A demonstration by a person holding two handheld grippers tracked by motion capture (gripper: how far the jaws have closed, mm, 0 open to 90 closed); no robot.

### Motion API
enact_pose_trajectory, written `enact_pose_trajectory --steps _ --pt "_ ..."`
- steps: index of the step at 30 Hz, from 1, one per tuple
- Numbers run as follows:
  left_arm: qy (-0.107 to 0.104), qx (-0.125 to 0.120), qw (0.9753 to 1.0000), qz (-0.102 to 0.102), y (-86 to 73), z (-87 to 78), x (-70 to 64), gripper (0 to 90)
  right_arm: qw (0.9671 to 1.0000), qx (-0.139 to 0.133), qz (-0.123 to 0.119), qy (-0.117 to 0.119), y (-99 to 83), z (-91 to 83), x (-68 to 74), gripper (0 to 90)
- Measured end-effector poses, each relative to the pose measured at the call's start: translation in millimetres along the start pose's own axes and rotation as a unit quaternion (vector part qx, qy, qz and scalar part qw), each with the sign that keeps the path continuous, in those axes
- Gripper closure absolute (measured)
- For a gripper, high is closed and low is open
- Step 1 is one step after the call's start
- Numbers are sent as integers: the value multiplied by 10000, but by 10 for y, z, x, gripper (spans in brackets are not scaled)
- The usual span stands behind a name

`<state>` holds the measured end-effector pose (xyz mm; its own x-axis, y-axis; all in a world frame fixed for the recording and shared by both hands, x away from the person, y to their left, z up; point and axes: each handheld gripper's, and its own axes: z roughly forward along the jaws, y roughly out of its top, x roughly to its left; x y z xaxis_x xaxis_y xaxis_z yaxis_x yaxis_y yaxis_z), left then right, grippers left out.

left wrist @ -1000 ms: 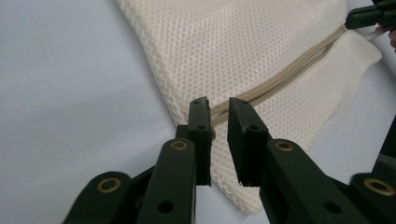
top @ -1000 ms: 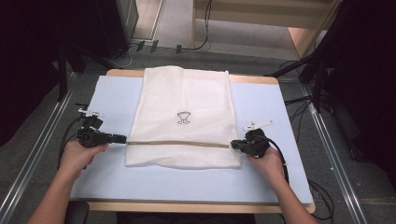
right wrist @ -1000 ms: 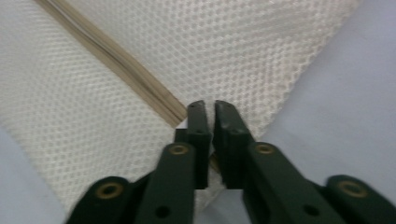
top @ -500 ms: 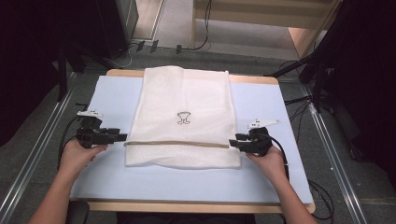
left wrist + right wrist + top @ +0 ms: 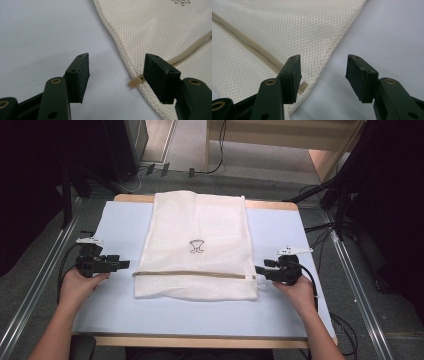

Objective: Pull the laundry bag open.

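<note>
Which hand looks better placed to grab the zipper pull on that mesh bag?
Probably the left. The left gripper is open with the beige zipper pull lying between its jaws at the mesh bag edge. The right gripper faces the zipper's plain end.

I hold my left gripper [image 5: 122, 265] low at the left, jaws parted and pointing inward; my right gripper [image 5: 260, 270] mirrors it, jaws parted, both forearms reaching forward.

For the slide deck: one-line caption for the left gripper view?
Left gripper, jaws open, facing the cream mesh bag's edge where the tan zipper end pokes out.
</note>
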<state>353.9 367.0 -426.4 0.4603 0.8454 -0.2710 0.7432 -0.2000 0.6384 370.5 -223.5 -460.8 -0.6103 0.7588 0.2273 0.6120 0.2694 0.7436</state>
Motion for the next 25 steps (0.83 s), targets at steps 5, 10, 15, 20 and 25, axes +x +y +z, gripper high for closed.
enact_pose_trajectory --steps 5,10,15,20,25 --pt "151 5 9999 -11 -6 10 44 377 9999 -5 52 -132 -28 -22 -75 433" --pt "217 -37 9997 -79 -3 10 90 365 9996 -6 99 -274 -61 -29 -135 405" --pt "272 -31 9996 -71 7 26 95 360 9993 -12 159 -338 -87 -40 -171 394" --pt "287 49 9995 -73 12 55 100 352 9992 18 149 -365 -103 -36 -177 388" --pt "343 53 9993 -109 17 68 111 337 9991 44 168 -390 -115 -37 -189 383"
